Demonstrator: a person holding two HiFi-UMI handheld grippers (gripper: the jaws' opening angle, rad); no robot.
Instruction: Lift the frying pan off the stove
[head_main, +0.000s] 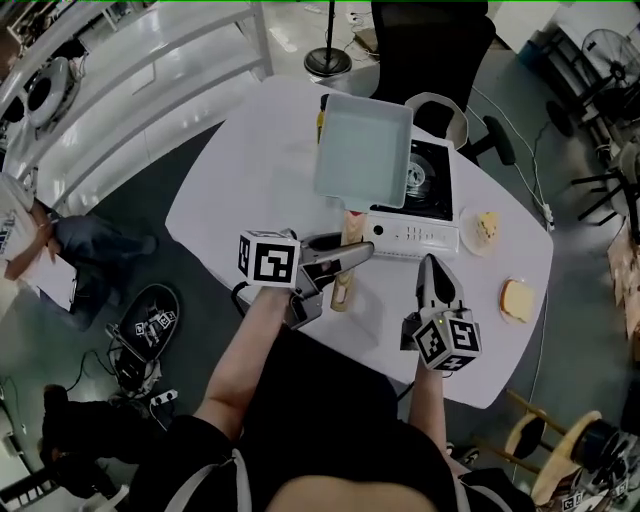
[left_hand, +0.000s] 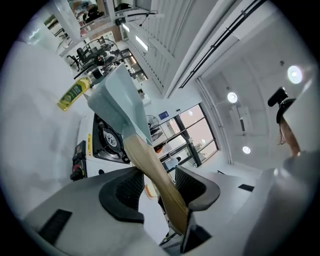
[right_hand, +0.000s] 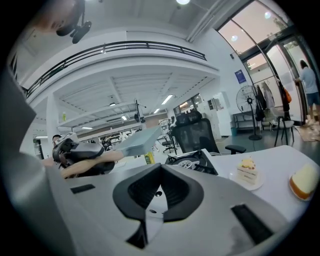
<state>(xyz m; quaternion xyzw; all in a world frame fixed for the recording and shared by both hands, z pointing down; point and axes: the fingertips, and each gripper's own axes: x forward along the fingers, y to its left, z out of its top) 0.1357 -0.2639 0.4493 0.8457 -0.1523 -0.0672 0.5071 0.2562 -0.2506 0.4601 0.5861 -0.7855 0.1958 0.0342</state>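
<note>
Grasping the wooden handle (left_hand: 155, 172) in the left claw (left_hand: 159, 185) over the tabletop's (head_main: 250, 190) near edge, with the right claw (right_hand: 159, 192) clenched empty alongside; hold the frying pan (head_main: 363, 150) level, already raised above the stove (head_main: 425, 200) toward the far edge; lift slowly, wrist firm.

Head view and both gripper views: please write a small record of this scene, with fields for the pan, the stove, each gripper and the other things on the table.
pan: square pale frying pan, in the air above the stove, not resting on it
handle: wooden handle, between the left jaws
left gripper: shut on the handle
right gripper: shut, empty, apart from the pan
stove: on the white table, burner uncovered
other: yellow bottle; cake slice on a plate, right of the stove
</note>
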